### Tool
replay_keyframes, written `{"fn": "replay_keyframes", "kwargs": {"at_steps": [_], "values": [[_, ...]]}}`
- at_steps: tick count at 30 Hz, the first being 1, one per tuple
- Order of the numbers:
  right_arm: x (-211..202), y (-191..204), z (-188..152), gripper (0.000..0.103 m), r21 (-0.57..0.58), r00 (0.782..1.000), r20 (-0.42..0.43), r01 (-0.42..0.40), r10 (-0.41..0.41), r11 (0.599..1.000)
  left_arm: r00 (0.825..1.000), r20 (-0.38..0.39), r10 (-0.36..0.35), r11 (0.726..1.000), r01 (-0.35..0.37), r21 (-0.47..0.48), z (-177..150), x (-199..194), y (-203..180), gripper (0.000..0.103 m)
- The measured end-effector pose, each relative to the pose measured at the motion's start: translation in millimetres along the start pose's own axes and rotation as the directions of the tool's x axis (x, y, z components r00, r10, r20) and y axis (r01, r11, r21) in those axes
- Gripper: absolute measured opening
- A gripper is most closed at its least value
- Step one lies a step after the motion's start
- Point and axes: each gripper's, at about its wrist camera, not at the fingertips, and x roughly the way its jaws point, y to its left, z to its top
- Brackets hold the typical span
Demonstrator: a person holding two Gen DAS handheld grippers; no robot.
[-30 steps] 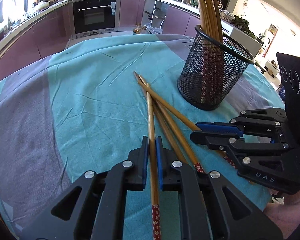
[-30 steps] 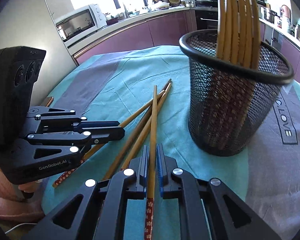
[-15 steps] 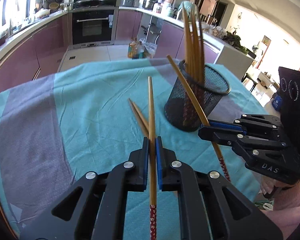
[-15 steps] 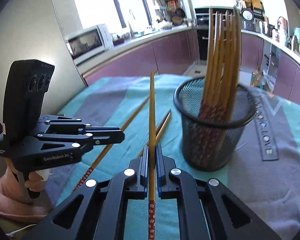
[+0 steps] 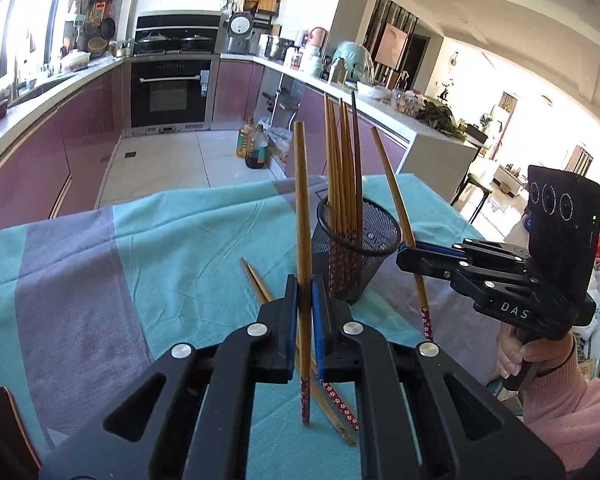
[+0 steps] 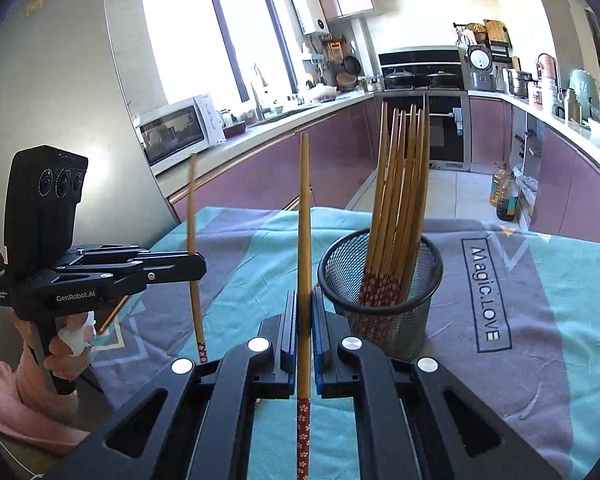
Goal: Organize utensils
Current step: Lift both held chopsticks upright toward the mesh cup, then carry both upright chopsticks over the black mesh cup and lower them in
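My left gripper (image 5: pixel 305 288) is shut on a wooden chopstick (image 5: pixel 301 200) with a red flowered end, held upright above the table. My right gripper (image 6: pixel 305 300) is shut on a like chopstick (image 6: pixel 305 216), also upright. Each gripper shows in the other's view: the right gripper (image 5: pixel 405 254) with its chopstick (image 5: pixel 396 196), the left gripper (image 6: pixel 198 266) with its chopstick (image 6: pixel 192 208). A black mesh cup (image 5: pixel 358 256) holding several chopsticks stands between them; it also shows in the right wrist view (image 6: pixel 384 304). Two loose chopsticks (image 5: pixel 256 280) lie on the cloth below my left gripper.
The table wears a teal and grey cloth (image 5: pixel 140 264) with printed words (image 6: pixel 488 292). Purple kitchen cabinets, an oven (image 5: pixel 170 92) and a microwave (image 6: pixel 176 132) stand beyond. Oil bottles (image 5: pixel 254 148) sit on the floor.
Both grippers have lifted their chopsticks from the table and tilted them upright, rising well above the cloth. The mesh cup now sits lower and farther in both views.
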Motion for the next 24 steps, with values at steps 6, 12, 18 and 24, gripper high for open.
{"fn": "replay_keyframes", "kwargs": {"at_steps": [6,12,18,24], "values": [[-8,-4,6,0.006,0.005,0.999,0.033,0.004,-0.004,1.000,0.999,0.039,-0.012,1.000,0.012,-0.001,8,-17,-2,0.007],[-11,-6,14,0.006,0.005,0.998,0.057,-0.002,0.001,1.000,0.997,0.074,-0.021,1.000,0.022,-0.004,17,-24,-6,0.007],[-15,-6,22,0.006,-0.002,0.995,0.095,0.013,-0.012,1.000,0.993,0.105,-0.045,0.999,0.043,0.017,30,-29,-17,0.007],[-17,-14,30,0.006,0.014,0.992,0.122,0.013,-0.015,1.000,0.990,0.124,-0.064,0.998,0.060,0.035,42,-31,-28,0.007]]}}
